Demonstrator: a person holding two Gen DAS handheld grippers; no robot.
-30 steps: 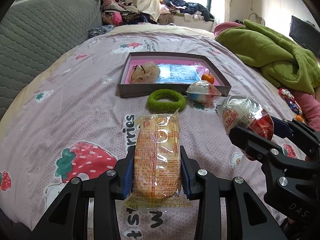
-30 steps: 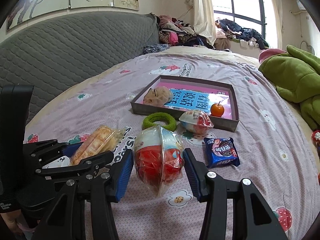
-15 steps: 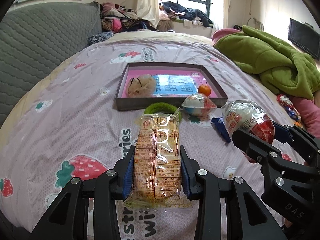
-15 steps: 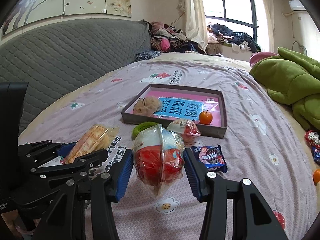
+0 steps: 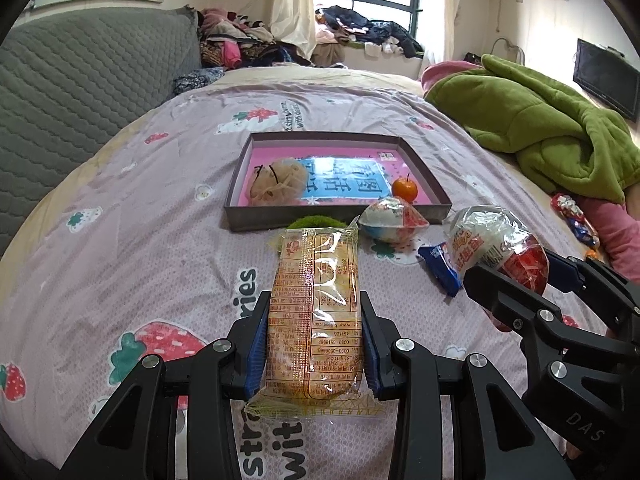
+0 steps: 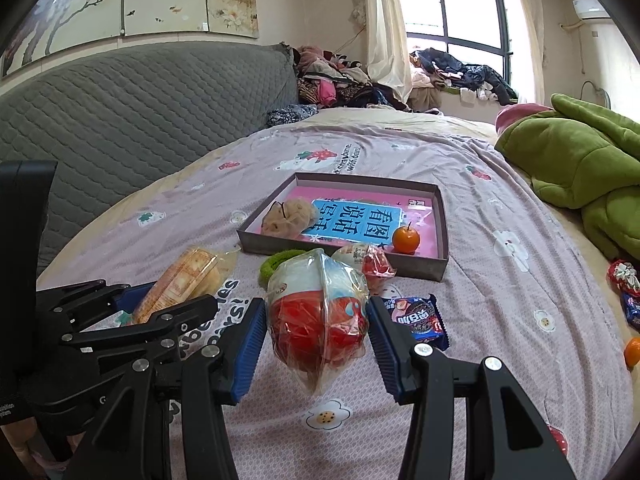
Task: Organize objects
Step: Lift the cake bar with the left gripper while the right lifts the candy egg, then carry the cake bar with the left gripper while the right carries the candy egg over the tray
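Left gripper [image 5: 314, 344], right gripper [image 6: 316, 336] clamped

Right gripper [image 6: 316, 340]: blue-padded jaws clamp a clear-wrapped red-and-white egg-shaped snack [image 6: 320, 316] above the pink strawberry-print bedsheet [image 6: 500, 288]. Left gripper [image 6: 160, 300], at lower left, holds an orange cellophane-wrapped biscuit pack [image 6: 180, 280]. Beyond: grey shallow cardboard tray [image 6: 440, 216] containing a small orange fruit [image 6: 405, 239]; blue cookie packet [image 6: 416, 316] just right of the jaws.

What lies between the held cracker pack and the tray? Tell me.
The green ring lies on the bedspread just before the tray's near wall, straight beyond the cracker pack in the left tool.
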